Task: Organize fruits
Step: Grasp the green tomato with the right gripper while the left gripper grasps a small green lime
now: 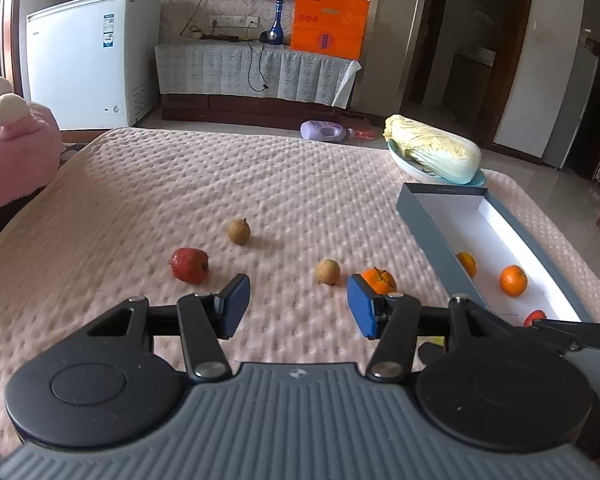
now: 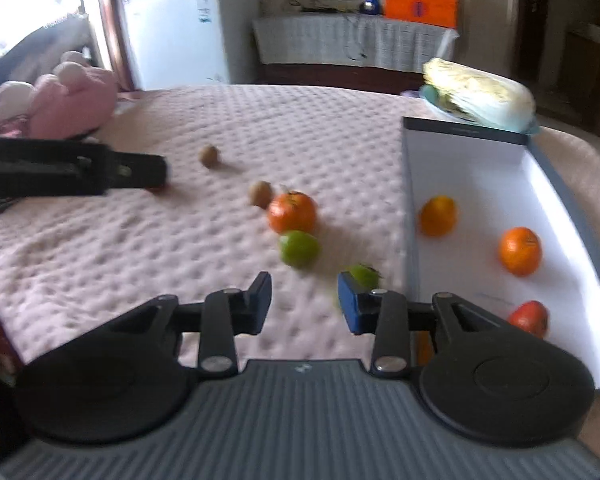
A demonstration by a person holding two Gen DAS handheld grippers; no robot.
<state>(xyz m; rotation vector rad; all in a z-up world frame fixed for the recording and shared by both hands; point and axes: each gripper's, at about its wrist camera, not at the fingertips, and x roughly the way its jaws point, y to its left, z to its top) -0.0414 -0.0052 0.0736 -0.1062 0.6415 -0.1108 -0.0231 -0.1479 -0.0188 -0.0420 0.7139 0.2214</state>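
With three fruits in the box [image 2: 472, 168], I hold both tools, left tool [image 1: 298, 306] and right tool [image 2: 303, 303], apart and empty, so next I clamp the green fruit [image 2: 299, 249].

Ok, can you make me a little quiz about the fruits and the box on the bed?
1. Pick one: which colour of fruit is NOT seen inside the grey box? A orange, B red, C green.
2. True or false: the cabbage lies inside the box.
3. Short answer: is the left gripper or the right gripper holding a fruit?

Key: 1 C. 2 False, it lies on a plate beyond the box. 3 No, both are open with nothing between their fingers.
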